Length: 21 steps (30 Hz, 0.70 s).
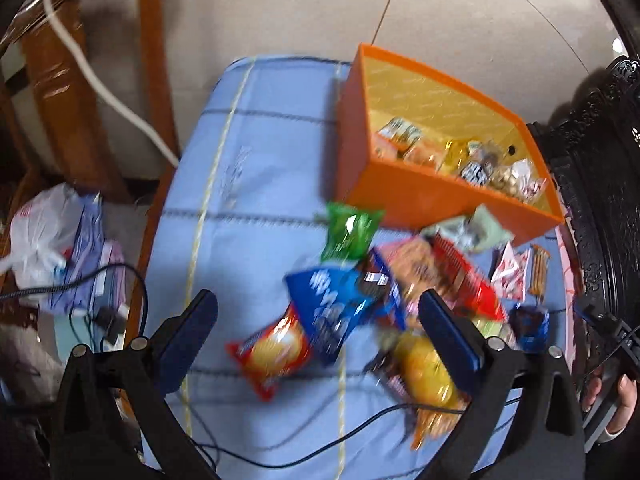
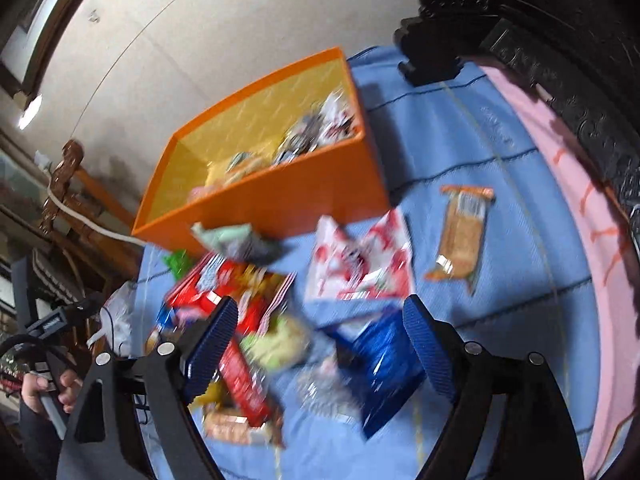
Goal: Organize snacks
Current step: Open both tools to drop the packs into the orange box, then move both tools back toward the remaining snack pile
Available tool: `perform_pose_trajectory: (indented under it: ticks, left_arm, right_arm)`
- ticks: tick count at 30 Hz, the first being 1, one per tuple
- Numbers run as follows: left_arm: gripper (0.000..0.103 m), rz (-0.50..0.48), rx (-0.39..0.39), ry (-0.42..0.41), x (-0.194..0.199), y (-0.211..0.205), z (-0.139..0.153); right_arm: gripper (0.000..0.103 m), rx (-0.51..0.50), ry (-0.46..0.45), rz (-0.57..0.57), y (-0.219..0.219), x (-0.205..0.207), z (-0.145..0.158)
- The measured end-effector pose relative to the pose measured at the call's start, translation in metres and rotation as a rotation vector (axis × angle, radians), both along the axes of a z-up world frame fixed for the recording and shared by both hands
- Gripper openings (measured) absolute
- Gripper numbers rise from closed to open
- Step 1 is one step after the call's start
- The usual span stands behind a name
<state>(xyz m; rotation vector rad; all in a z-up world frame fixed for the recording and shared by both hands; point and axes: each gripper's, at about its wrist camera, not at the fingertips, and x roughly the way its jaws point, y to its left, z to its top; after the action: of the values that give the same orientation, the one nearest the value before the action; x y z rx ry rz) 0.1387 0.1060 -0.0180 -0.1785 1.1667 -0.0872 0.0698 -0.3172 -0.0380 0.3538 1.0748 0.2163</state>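
Both of my tools gaped with nothing between the jaws: left hand-held gripper above the blue packet, right hand-held gripper over the snack pile. Beyond sat the orange box on the blue cloth.

Blue checked cloth carries an orange box and scattered snack packets
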Motion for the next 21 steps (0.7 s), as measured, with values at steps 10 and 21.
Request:
perform_pose_trajectory:
  ticks: [10,21]
  left_arm:
    - [0.099,-0.034,0.081,0.057,-0.066,0.009,-0.028]
    - [0.099,-0.071,0.147,0.131,-0.076,0.030,-0.066]
  right_arm:
    - [0.091,0.035,0.063,0.055,0.025,-0.047,-0.008]
    - [0.091,0.057,0.149,0.059,0.029,-0.080,-0.031]
